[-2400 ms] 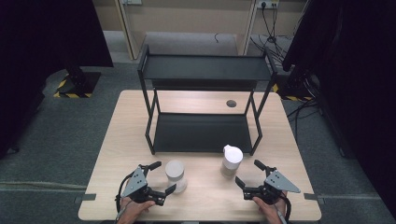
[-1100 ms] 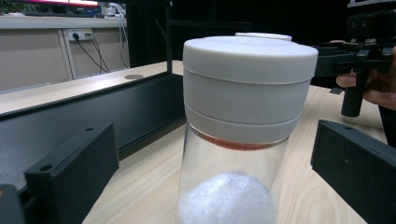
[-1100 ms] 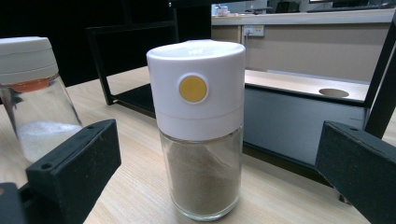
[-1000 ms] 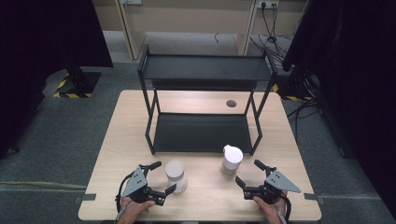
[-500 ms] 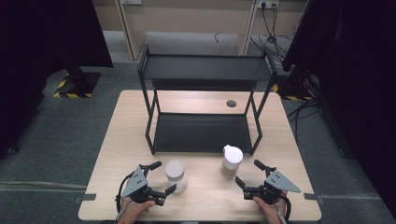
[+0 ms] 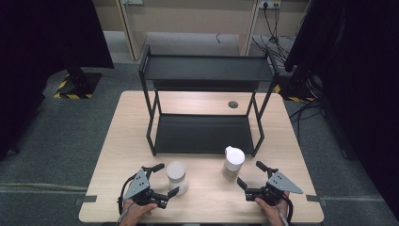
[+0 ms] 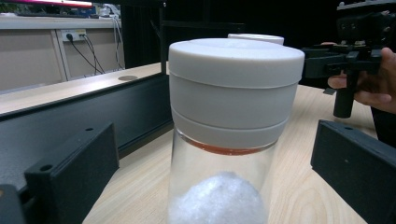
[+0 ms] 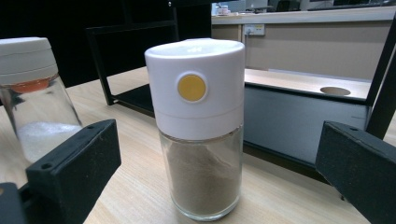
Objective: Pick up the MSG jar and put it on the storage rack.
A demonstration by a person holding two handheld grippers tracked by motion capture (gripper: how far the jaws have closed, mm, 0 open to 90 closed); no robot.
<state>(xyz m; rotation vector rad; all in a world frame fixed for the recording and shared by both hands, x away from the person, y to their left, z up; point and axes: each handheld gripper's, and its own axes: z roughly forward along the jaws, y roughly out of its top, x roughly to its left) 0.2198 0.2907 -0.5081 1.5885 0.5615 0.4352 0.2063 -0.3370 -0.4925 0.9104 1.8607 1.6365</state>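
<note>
The left gripper (image 6: 160,180) has its jaws wide open around the salt jar (image 6: 176,176), apparently without touching; the right gripper (image 6: 251,174) is open before the pepper jar (image 6: 233,163).

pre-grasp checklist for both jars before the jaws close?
1. Left gripper open, jaws either side of the white-powder jar: ok.
2. Right gripper open: ok.
3. Brown-powder jar centred between the right jaws: ok in the right gripper view.
4. Both jars upright, lids on: ok.
5. Jars apart from each other: ok.
6. Lower shelf of the black rack bare: ok.
</note>
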